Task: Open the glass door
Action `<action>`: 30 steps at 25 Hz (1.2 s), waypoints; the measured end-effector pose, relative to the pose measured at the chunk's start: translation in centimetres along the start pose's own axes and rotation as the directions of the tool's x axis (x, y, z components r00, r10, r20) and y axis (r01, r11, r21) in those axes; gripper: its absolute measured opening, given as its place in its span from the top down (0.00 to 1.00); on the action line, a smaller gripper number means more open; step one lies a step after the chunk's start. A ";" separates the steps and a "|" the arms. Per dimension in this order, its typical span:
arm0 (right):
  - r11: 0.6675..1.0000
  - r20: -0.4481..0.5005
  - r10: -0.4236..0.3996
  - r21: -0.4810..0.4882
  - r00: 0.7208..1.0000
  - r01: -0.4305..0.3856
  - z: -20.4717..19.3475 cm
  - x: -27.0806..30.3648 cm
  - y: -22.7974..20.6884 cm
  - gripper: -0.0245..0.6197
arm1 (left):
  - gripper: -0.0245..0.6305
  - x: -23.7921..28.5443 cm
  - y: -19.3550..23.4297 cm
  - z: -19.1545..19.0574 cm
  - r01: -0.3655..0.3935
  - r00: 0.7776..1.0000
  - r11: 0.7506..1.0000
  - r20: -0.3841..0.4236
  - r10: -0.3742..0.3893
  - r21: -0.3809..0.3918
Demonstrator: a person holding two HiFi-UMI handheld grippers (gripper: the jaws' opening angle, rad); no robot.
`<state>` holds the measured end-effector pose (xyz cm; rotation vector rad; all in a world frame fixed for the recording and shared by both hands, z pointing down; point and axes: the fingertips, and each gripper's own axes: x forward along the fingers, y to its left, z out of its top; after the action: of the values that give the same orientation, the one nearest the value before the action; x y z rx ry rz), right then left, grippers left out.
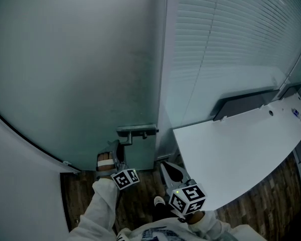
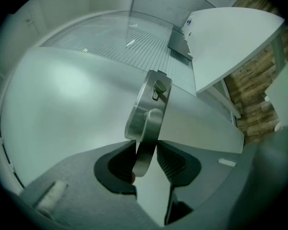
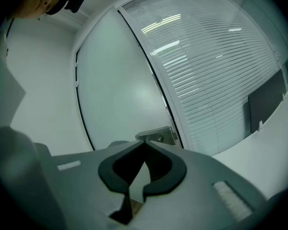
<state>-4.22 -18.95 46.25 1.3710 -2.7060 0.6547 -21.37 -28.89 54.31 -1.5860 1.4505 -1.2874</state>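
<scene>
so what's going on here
A person is working on the frosted glass door with two handheld grippers. The left gripper is clamped on the lever of the metal door handle. The right gripper is shut and empty, held back from it. The door looks closed at this moment.

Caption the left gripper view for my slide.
Left gripper shut on the metal door handle of the glass door.

One glass door point(image 1: 65, 74) filling left half of head view. One lever handle point(image 2: 146, 133) sitting on it, lower centre. Two grippers showing at bottom: left gripper point(image 2: 146, 152), right gripper point(image 3: 144, 146). Two marker cubes riding on them: left cube point(image 1: 125, 178), right cube point(image 1: 188, 199). One white desk point(image 1: 231, 149) lying lower right. One slatted blind point(image 1: 226, 29) hanging upper right.
</scene>
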 end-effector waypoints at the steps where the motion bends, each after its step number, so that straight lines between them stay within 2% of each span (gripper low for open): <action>1: 1.000 0.001 -0.008 0.000 1.000 0.008 -0.1 -0.3 0.2 0.96 | 0.76 -0.3 0.0 0.0 -0.003 1.000 1.000 0.008 0.003 0.012; 10: 0.998 0.033 -0.070 0.010 0.997 0.070 -1.8 -4.3 2.8 0.96 | 0.77 -3.6 -0.8 -0.4 0.007 0.998 0.996 0.062 -0.013 0.094; 15: 0.995 0.046 -0.097 0.019 0.994 0.096 -2.4 -5.7 3.6 0.96 | 0.78 -4.5 -1.2 -0.4 -0.014 0.996 0.974 0.085 -0.005 0.224; 17: 0.994 0.051 -0.105 0.025 0.993 0.103 -2.6 -6.1 3.9 0.96 | 0.79 -4.7 -1.2 -0.3 -0.014 0.995 0.969 0.098 -0.010 0.247; 23: 0.992 0.058 -0.119 0.041 0.991 0.116 -3.3 -7.2 5.1 0.96 | 0.79 -5.5 -1.3 -0.4 0.000 0.994 0.965 0.108 -0.029 0.261; 26: 0.991 0.067 -0.127 0.046 0.990 0.125 -3.1 -7.8 5.6 0.96 | 0.78 -6.0 -0.9 -0.4 0.012 0.992 0.972 0.120 -0.041 0.236; 30: 0.991 0.083 -0.134 0.039 0.987 0.131 -3.3 -9.2 6.3 0.96 | 0.79 -7.5 -0.7 -2.2 0.020 0.995 0.979 0.088 -0.039 0.201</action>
<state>-4.06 -7.41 45.03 1.6067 -2.6488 0.6473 -22.54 -21.16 53.82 -1.5167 1.2053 -1.3153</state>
